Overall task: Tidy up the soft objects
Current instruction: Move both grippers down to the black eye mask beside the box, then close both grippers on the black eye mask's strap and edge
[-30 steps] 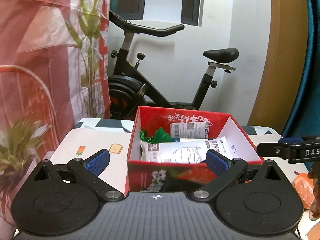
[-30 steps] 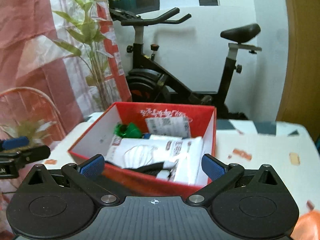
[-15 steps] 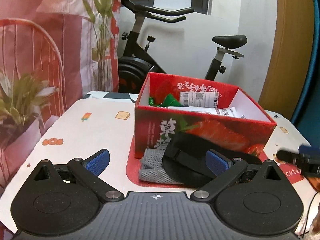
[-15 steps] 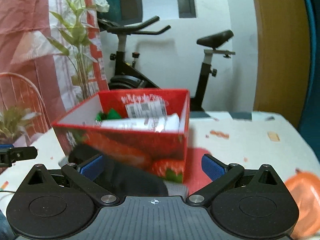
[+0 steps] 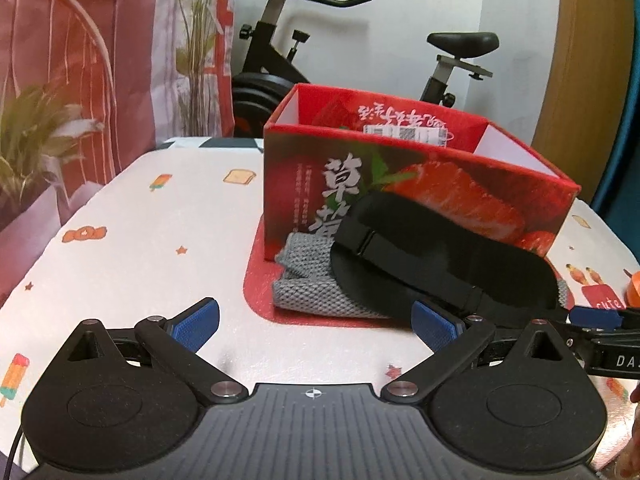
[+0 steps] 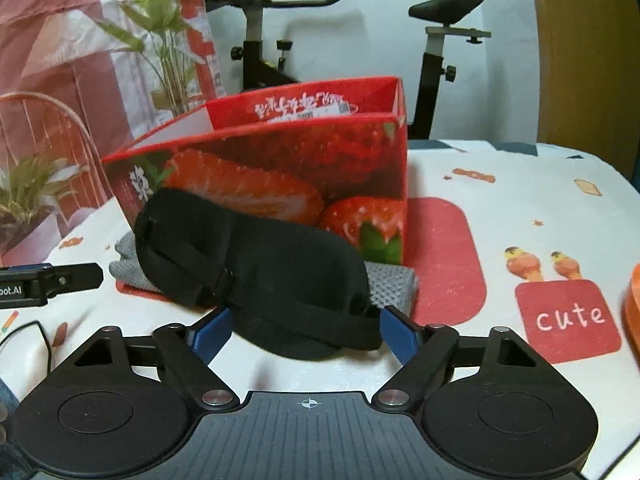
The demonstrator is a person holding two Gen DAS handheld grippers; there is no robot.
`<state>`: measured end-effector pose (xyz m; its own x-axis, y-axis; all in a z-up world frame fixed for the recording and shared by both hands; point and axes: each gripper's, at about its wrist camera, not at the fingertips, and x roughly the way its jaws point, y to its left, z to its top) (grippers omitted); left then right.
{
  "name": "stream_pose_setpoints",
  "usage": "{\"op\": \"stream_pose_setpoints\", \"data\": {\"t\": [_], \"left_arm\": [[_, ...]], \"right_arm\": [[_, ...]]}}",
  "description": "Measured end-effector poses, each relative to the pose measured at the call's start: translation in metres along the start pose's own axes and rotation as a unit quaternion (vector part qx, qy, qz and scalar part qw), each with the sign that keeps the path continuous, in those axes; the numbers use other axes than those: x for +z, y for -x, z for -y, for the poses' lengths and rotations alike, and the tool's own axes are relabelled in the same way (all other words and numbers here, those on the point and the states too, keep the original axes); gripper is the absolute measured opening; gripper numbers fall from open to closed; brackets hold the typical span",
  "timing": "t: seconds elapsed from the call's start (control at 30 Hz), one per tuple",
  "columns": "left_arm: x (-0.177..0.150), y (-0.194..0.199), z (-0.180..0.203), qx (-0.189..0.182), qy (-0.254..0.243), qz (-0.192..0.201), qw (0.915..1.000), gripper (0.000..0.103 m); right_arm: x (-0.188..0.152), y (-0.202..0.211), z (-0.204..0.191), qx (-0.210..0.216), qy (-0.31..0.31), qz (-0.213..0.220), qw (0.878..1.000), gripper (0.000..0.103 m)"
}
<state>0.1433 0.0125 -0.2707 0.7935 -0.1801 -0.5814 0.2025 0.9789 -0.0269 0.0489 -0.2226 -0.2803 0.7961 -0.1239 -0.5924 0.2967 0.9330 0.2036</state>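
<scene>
A black sleep mask lies on a folded grey knit cloth against the front of the red strawberry box. The box also shows in the right wrist view. My right gripper is open low over the table, its blue pads on either side of the mask's near edge. My left gripper is open and empty, just in front of the cloth, with the mask to its right. The right gripper's finger shows at the left view's right edge.
The table has a white printed cover with a red patch under the box. An orange object sits at the right edge. A plant, a pink curtain and an exercise bike stand behind the table. A thin cable lies at left.
Both grippers have come down from above the box to table level in front of it. The right gripper now straddles the mask's near edge.
</scene>
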Motion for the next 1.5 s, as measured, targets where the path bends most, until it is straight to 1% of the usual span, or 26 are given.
{"op": "stream_pose_setpoints", "data": {"t": [0.13,0.27,0.3,0.33,0.37,0.4,0.47,0.53,0.67,0.83,0.93,1.03,1.07,1.1,1.17,1.23,1.4,1.5], "left_arm": [[-0.004,-0.008,-0.005,-0.002,0.01,-0.017,0.9998,0.103],[-0.007,-0.015,-0.008,-0.007,0.02,-0.036,0.9991,0.103],[-0.007,-0.017,-0.009,-0.007,0.021,-0.038,0.999,0.103],[-0.008,-0.018,-0.01,-0.007,0.021,-0.038,0.999,0.103],[-0.008,-0.019,-0.01,-0.007,0.021,-0.039,0.999,0.103],[-0.009,-0.019,-0.01,-0.007,0.021,-0.04,0.999,0.103],[-0.009,-0.02,-0.011,-0.008,0.022,-0.041,0.9989,0.103],[-0.009,-0.022,-0.011,-0.009,0.023,-0.043,0.9987,0.103],[-0.009,-0.023,-0.01,-0.007,0.016,-0.041,0.999,0.103],[-0.008,-0.024,-0.01,-0.01,0.016,-0.04,0.999,0.103],[-0.004,-0.021,-0.011,-0.03,0.013,-0.035,0.9989,0.097],[0.005,-0.018,-0.016,-0.037,0.019,-0.017,0.999,0.092],[0.008,-0.019,-0.018,-0.037,0.024,-0.013,0.9989,0.088],[0.011,-0.021,-0.019,-0.04,0.03,-0.013,0.9987,0.084],[0.015,-0.026,-0.021,-0.059,0.047,-0.023,0.9969,0.065],[0.017,-0.033,-0.022,-0.082,0.067,-0.035,0.9938,0.059],[0.023,-0.046,-0.019,-0.062,0.06,-0.038,0.9956,0.058],[0.028,-0.049,-0.018,-0.074,0.057,-0.037,0.995,0.058]], "right_arm": [[-0.003,-0.012,0.006,0.0,-0.018,-0.02,1.0,0.077],[-0.006,-0.025,0.017,0.011,-0.062,-0.042,0.997,0.077],[-0.006,-0.025,0.018,0.013,-0.065,-0.037,0.997,0.077],[-0.005,-0.027,0.018,0.015,-0.067,-0.036,0.997,0.072],[-0.004,-0.028,0.018,0.017,-0.07,-0.037,0.997,0.064],[-0.004,-0.028,0.017,0.021,-0.071,-0.035,0.997,0.061],[-0.002,-0.028,0.015,0.033,-0.066,-0.032,0.997,0.049],[-0.002,-0.026,0.011,0.039,-0.055,-0.026,0.997,0.045],[0.0,-0.025,0.01,0.043,-0.05,-0.012,0.998,0.045],[0.005,-0.035,0.015,0.041,-0.059,-0.01,0.997,0.047],[0.008,-0.042,0.018,0.041,-0.071,-0.006,0.997,0.047],[0.007,-0.048,0.027,0.051,-0.093,-0.003,0.994,0.041],[0.006,-0.048,0.028,0.052,-0.096,-0.002,0.994,0.039],[0.006,-0.048,0.029,0.051,-0.093,-0.001,0.994,0.039],[0.005,-0.049,0.028,0.047,-0.086,0.001,0.995,0.039],[0.003,-0.049,0.029,0.05,-0.083,0.005,0.995,0.039],[0.001,-0.049,0.033,0.059,-0.089,0.009,0.994,0.039],[0.0,-0.048,0.033,0.06,-0.087,0.009,0.994,0.039]]}}
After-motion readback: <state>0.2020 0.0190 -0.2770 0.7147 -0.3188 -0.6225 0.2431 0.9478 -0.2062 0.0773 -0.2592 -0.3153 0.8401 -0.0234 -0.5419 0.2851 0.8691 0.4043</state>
